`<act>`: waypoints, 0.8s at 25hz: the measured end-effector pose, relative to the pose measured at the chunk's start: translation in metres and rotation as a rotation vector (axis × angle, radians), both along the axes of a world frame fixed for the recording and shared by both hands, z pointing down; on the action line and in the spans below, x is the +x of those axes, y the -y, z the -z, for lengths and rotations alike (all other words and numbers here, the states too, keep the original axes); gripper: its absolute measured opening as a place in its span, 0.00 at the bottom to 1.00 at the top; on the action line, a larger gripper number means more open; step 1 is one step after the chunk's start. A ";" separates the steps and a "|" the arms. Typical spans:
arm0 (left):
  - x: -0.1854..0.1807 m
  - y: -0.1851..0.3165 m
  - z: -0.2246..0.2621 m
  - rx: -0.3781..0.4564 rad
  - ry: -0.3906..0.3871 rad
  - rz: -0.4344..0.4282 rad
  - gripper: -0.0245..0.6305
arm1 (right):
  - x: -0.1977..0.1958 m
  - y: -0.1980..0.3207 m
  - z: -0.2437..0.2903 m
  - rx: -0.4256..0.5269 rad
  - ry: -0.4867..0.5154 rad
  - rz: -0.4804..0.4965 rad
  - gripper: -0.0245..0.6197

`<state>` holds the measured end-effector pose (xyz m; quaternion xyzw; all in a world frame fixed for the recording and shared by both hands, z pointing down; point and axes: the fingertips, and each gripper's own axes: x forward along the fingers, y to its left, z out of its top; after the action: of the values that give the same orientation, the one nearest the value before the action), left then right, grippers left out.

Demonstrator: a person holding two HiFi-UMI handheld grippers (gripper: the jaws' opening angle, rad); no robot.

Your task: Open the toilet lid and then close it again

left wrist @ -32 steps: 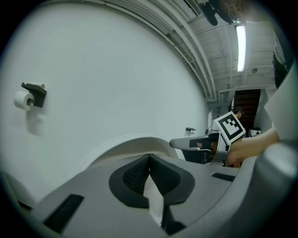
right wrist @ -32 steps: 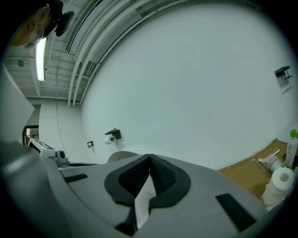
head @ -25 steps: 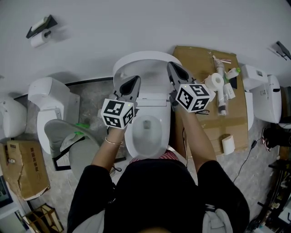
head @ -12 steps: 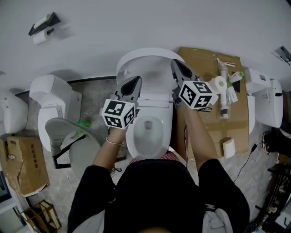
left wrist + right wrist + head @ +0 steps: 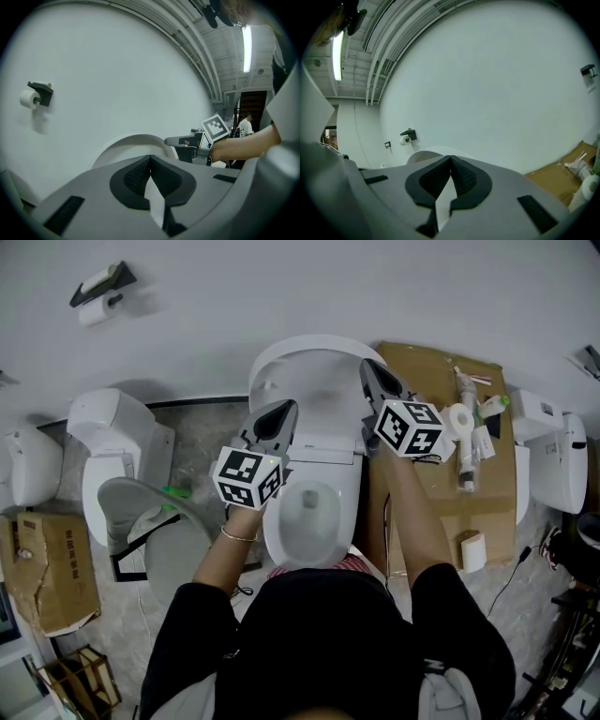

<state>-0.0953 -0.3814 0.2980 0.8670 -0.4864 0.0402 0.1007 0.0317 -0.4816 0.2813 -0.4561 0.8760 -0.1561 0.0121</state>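
Observation:
The white toilet (image 5: 309, 512) stands right below me with its bowl uncovered. Its lid (image 5: 314, 367) is raised and leans toward the white wall. My left gripper (image 5: 281, 414) is shut and sits by the lid's left side, over the hinge area. My right gripper (image 5: 373, 373) is shut too, at the lid's right edge. In the left gripper view the jaws (image 5: 150, 159) meet with nothing between them, the lid's curved rim (image 5: 131, 140) lies beyond, and the right gripper (image 5: 190, 143) shows at the right. In the right gripper view the gripper (image 5: 450, 159) is shut above the lid's rim (image 5: 436, 151).
A cardboard box (image 5: 487, 493) with tubes and a paper roll on it stands to the right of the toilet. Other toilets stand at the left (image 5: 112, 442) and the right (image 5: 548, 460). A loose grey seat (image 5: 155, 531) lies at the left. A paper holder (image 5: 103, 301) hangs on the wall.
The head view has drifted, so the whole scene sits a little further right. Both grippers stay shut at the raised lid's sides, the right one slightly higher.

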 end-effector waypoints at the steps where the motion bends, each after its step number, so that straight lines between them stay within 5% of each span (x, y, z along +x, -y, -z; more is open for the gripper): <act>1: -0.001 -0.001 0.000 0.001 0.000 0.002 0.04 | 0.000 0.001 0.000 -0.002 -0.002 0.001 0.07; 20: -0.007 -0.017 0.009 0.010 0.007 0.011 0.04 | -0.002 0.011 -0.001 -0.018 -0.012 -0.010 0.07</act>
<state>-0.1019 -0.3643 0.2887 0.8646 -0.4918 0.0403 0.0949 0.0300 -0.4922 0.2827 -0.4616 0.8723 -0.1612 0.0035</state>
